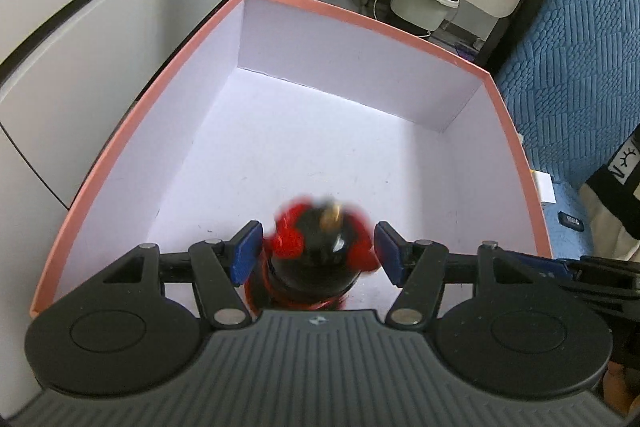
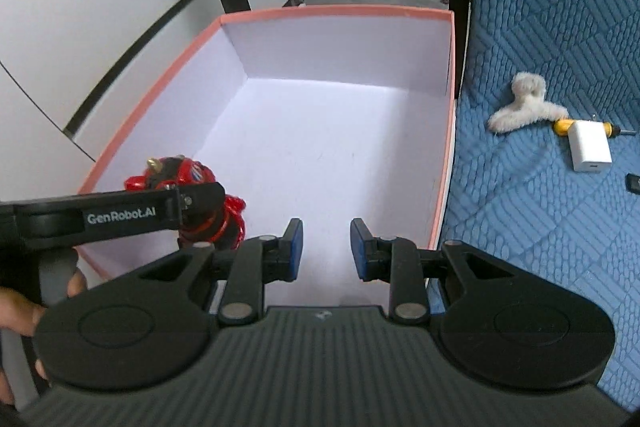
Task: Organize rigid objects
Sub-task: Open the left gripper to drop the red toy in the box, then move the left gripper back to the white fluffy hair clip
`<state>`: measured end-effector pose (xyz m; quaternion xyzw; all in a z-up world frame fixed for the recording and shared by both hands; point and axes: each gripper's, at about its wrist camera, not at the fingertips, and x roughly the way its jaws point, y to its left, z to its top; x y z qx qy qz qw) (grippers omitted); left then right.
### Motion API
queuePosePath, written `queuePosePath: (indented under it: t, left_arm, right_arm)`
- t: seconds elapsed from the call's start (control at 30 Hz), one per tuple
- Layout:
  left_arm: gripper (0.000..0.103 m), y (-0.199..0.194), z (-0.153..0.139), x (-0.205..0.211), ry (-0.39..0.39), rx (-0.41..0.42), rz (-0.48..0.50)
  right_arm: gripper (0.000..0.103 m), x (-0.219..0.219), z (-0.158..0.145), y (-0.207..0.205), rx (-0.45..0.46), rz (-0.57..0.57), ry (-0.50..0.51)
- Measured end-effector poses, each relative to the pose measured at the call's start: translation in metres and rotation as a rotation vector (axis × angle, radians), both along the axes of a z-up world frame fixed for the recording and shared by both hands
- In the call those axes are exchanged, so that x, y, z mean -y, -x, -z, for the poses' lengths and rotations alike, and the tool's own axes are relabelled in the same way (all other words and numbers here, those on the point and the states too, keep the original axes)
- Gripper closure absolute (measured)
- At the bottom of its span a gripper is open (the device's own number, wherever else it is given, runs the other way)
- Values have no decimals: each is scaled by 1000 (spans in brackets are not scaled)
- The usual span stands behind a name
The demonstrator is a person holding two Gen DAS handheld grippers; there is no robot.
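Fingers (image 1: 246, 255) of left gripper (image 1: 318, 249): blue pads clamped on either side of the figurine (image 1: 316, 259), a glossy black and red toy with a small gold tip on top. Blurred in the left wrist view. Carried upright inside the box (image 1: 340, 55), over its near left corner; contact with the box floor not discernible.

Fingers (image 2: 294, 247) of right gripper (image 2: 326, 247): drawn in to their narrowest, a slim gap left between the pads, nothing held. Poised over the near edge of the box, pointing steeply down at its floor.

Box: rectangular, open-topped, salmon-pink rim and outer wall, white inside. No contents other than the figurine held within it. Right wall just beside the blue quilted cover (image 2: 540, 27).

On the cover, well apart from the box:
- fluffy cream hair claw (image 2: 524, 103);
- yellow-handled screwdriver (image 2: 564, 125), touching the claw's right end and partly hidden behind the charger;
- white charger block (image 2: 590, 147), lying flat;
- small dark item (image 2: 634, 183) at the picture's right edge, too cropped to identify.

Person's hand (image 2: 24, 311): wrapped round the grey handle of the left gripper, seen at lower left of the right wrist view.

Beyond the box: white bucket (image 1: 420, 7) on grey floor, between black frame legs.
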<state>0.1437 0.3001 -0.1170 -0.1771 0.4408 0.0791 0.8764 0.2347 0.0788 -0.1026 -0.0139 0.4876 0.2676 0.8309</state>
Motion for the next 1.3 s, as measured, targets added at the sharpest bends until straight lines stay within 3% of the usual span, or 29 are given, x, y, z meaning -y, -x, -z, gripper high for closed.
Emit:
queuePosePath:
  t: [0.33,0.77,0.97,1.3]
  left_arm:
    - [32,2,-39,26,3,99,-5]
    - [32,18,-92,107,2,264,87]
    - [32,17,-98,146,6,288,132]
    - [32,10,-84,208,-25,307,212]
  right_arm:
    - [72,30,-43,5,83,28,-77]
    - [72,105,-81,27,234,121,-96]
    - [72,139,-83,31,278,162,-77]
    - [72,187,-78,43,337,210,-30]
